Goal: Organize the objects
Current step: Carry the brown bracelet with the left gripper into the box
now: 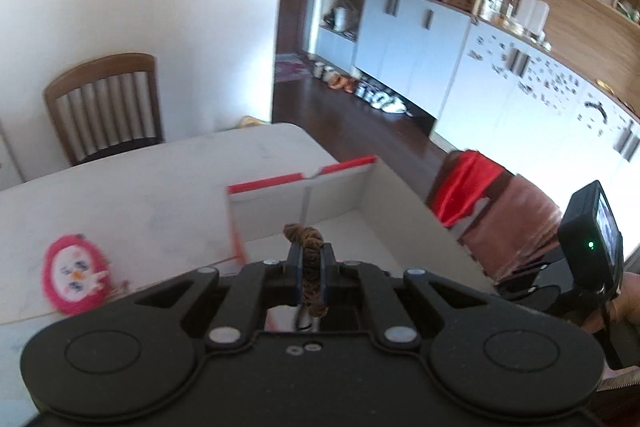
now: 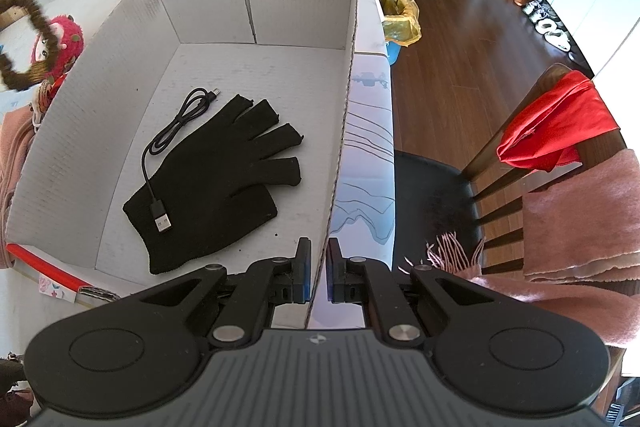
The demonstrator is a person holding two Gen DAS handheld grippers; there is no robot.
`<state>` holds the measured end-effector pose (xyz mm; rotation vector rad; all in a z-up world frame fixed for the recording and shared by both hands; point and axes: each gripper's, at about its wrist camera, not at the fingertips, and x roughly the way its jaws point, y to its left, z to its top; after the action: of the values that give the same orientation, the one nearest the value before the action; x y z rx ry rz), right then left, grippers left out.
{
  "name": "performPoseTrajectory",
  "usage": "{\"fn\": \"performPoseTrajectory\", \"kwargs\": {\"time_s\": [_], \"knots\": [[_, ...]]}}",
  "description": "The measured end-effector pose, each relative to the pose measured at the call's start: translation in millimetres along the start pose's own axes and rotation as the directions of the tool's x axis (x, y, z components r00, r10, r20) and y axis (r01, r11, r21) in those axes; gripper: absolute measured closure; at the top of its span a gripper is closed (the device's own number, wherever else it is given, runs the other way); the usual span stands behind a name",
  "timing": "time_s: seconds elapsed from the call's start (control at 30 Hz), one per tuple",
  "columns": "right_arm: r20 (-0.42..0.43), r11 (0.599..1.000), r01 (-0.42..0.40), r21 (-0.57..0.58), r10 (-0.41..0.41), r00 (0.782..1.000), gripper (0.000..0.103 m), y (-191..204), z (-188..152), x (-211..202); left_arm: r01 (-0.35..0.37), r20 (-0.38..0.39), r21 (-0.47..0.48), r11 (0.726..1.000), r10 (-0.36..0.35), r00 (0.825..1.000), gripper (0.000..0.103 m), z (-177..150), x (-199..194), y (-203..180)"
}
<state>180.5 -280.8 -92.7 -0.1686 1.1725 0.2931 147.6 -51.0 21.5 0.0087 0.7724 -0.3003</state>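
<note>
We hold a brown hair tie (image 1: 310,259) pinched in our left gripper (image 1: 311,269) above the box (image 2: 344,131), directly ahead; our right gripper (image 2: 318,277) clamps the box's side wall.

The brown scrunchie (image 1: 310,259) is partly hidden between the fingers; the pink toy (image 1: 76,275) looks blurred.

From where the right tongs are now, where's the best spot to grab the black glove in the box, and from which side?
Take the glove at its cuff, the end nearest the right tongs, coming straight down from above. It lies flat on the box floor, so only a top pinch of bunched fabric works. Stay to the right of the cable, whose USB plug lies on the cuff's left part.
</note>
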Motion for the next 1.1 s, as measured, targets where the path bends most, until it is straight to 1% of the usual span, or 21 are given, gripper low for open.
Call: {"fn": "performPoseTrajectory", "kwargs": {"time_s": [0.07, 0.2, 0.33, 0.53, 0.7, 0.77, 0.8, 0.83, 0.9, 1.0, 1.1], "knots": [[0.0, 1.0, 0.001, -0.003, -0.001, 1.0, 0.096, 1, 0, 1, 0.026, -0.023, 0.022, 0.999, -0.026, 0.999, 0.098, 2, 14, -12], [-0.001, 1.0, -0.001, -0.002, 0.001, 1.0, 0.096, 0, 1, 2, 0.06, -0.069, 0.062, 0.996, -0.056, 0.996, 0.098, 3, 41, -32], [-0.002, 1.0, -0.003, -0.001, 0.003, 1.0, 0.096, 0, 1, 2, 0.119, -0.131, 0.093, 0.989, -0.106, 0.986, 0.098, -1, 66, -51], [-0.001, 1.0, -0.007, -0.002, 0.007, 1.0, 0.096, 0, 1, 2, 0.212, -0.234, 0.132, 0.968, -0.178, 0.956, 0.098, -18, 95, -75], [0.0, 1.0, -0.007, -0.003, 0.007, 1.0, 0.096, 0, 1, 2, 0.262, -0.303, 0.117, 0.958, -0.217, 0.928, 0.098, -32, 116, -85], [0.0, 1.0, -0.007, -0.003, 0.007, 1.0, 0.096, 0, 1, 2, 0.266, -0.323, 0.112, 0.957, -0.218, 0.921, 0.098, -37, 122, -87], [0.0, 1.0, -0.007, -0.004, 0.007, 1.0, 0.096, 0, 1, 1, 0.273, -0.337, 0.103, 0.956, -0.225, 0.914, 0.098, -39, 125, -86], [0.0, 1.0, -0.006, -0.005, 0.006, 1.0, 0.096, 0, 1, 1, 0.282, -0.35, 0.09, 0.955, -0.235, 0.907, 0.098, -41, 129, -86], [0.001, 1.0, -0.005, -0.007, 0.005, 1.0, 0.096, 0, 1, 1, 0.295, -0.388, 0.057, 0.954, -0.251, 0.887, 0.098, -46, 139, -83], [0.0, 1.0, -0.005, -0.009, 0.005, 1.0, 0.096, 0, 1, 1, 0.284, -0.425, 0.04, 0.958, -0.241, 0.873, 0.098, -53, 150, -80], [0.001, 1.0, -0.005, -0.008, 0.005, 1.0, 0.096, 0, 1, 1, 0.271, -0.45, 0.061, 0.961, -0.216, 0.866, 0.097, -59, 155, -80]]}}
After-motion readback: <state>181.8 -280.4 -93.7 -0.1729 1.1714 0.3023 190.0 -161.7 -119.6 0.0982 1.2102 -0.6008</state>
